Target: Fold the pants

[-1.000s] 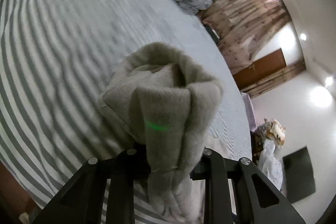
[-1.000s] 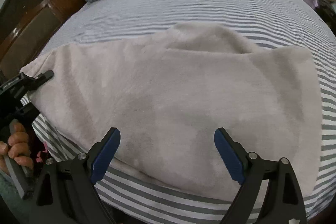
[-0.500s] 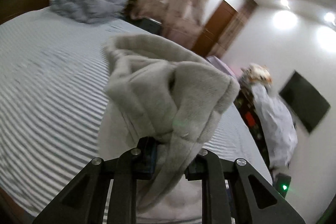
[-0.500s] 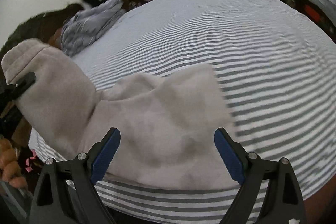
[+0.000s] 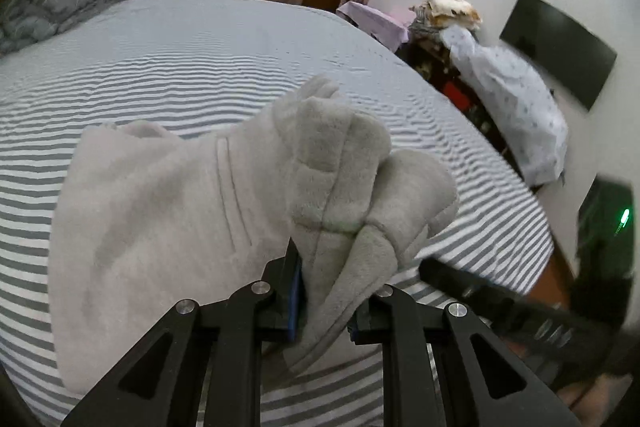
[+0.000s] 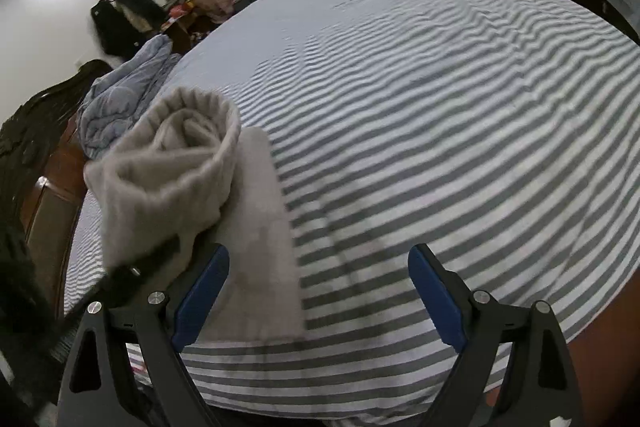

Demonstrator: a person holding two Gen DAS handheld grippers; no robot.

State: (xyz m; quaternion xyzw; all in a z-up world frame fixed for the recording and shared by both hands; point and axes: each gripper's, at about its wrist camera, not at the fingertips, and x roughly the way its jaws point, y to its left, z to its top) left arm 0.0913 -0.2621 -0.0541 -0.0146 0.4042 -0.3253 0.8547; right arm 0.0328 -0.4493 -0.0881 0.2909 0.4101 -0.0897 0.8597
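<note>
While my left tool [image 5: 324,303] clamps a thick wad of the pants [image 5: 168,227] w/ right tool [image 6: 316,291] spread empty, bulk may slip, flopping crooked on the bed [image 6: 440,127].

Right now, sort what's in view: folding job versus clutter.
Job:
grey fleece pants
left gripper, shut on the pants
right gripper, open
striped bed sheet

Clutter:
crumpled blue-grey duvet
wall TV
lilac cloth

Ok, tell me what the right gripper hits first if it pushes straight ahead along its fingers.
Most likely the striped bedsheet. The right gripper is open and empty, aimed at bare sheet just right of the grey pants, which lie by its left finger. Depth is unclear, so it may brush the pants' edge.
</note>
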